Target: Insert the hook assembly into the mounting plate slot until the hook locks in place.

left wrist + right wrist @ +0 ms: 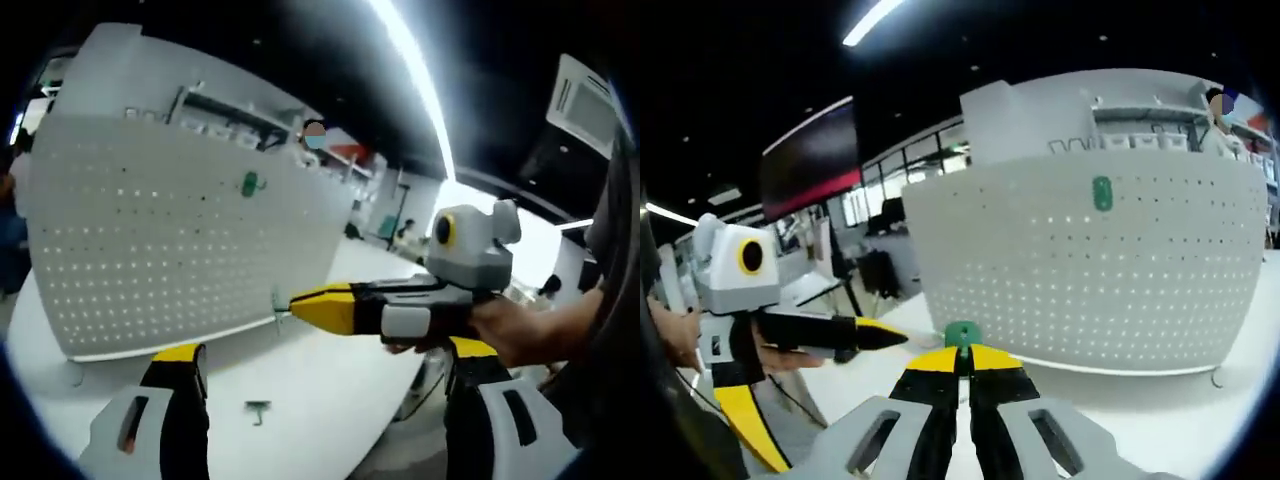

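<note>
— What have your fingers got right now?

— My right gripper is pinched closed on a green hook, which sticks up just past the yellow tips. My left gripper holds nothing; its two fingers stand wide apart over the white counter.

— And the plate?

— The white pegboard stands upright on the counter ahead of my right hand, well apart from the hook I carry. One green hook already sits high on the board (seated, I'd judge, though I can't tell if it has locked).

— So how far along are you?

— I'd say mid-task: the hook is picked up, but the approach, the insertion and the lock are all left.

— Room to move?

— Plenty between the tips and the board face. A loose small metal hook lies on the counter before my left gripper, another near the board's lower corner. The counter's rounded edge falls away to my right, so I'd keep inboard of it.
</note>
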`<state>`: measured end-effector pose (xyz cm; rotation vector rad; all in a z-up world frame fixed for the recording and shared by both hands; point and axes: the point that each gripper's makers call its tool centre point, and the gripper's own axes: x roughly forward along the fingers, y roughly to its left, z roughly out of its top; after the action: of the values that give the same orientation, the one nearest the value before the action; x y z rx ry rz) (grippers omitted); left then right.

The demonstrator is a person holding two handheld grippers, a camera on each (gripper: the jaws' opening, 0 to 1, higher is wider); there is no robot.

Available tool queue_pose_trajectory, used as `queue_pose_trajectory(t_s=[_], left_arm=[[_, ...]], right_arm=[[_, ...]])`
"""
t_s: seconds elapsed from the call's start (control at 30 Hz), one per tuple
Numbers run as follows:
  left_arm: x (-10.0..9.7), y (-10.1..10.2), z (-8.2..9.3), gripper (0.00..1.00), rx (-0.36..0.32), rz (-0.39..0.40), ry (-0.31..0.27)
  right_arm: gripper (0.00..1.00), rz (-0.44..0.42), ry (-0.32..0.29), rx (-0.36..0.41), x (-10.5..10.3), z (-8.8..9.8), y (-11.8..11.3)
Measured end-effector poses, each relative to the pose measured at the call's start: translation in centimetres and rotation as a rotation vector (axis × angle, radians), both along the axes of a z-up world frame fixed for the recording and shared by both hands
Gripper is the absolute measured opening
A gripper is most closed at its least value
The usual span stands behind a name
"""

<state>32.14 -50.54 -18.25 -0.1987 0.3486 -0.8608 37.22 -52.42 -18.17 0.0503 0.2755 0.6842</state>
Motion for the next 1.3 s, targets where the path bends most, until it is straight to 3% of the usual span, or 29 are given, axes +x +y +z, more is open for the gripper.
queue_pose_trajectory(t_s=[0.17,0.23,0.43,0.7,0.8,0.9,1.3], left_arm=[[0.2,0.4,0.0,1.0,0.004,0.013,-0.005],[0.3,0.5,-0.3,1.0,0.009,0.016,0.0],[0.2,1.0,-0.7,1.0,0.015,0.029,0.008],[0.7,1.3,-0.8,1.0,0.025,0.032,0.013],[1.1,1.4,-0.6,1.0,0.016,0.041,0.011],[1.3,1.6,-1.5,1.0,0.098,0.037,-0.018],[1.2,1.4,-1.7,1.0,0.087,0.027,-0.001]], right_arm=[[0.0,-0.029,-0.03,-0.006,1.0,0.3,-0.4],[0.0,-0.055,-0.061,-0.001,1.7,0.8,-0.8],[0.0,-0.132,-0.179,-0.081,4.5,1.7,-2.6],[0.0,-0.227,-0.236,-0.088,8.2,3.2,-5.1],[0.0,-0.303,-0.282,-0.064,9.2,4.4,-6.5],[0.0,-0.335,-0.325,-0.086,9.9,5.2,-7.2],[0.0,-0.412,-0.334,-0.085,13.0,5.8,-9.6]])
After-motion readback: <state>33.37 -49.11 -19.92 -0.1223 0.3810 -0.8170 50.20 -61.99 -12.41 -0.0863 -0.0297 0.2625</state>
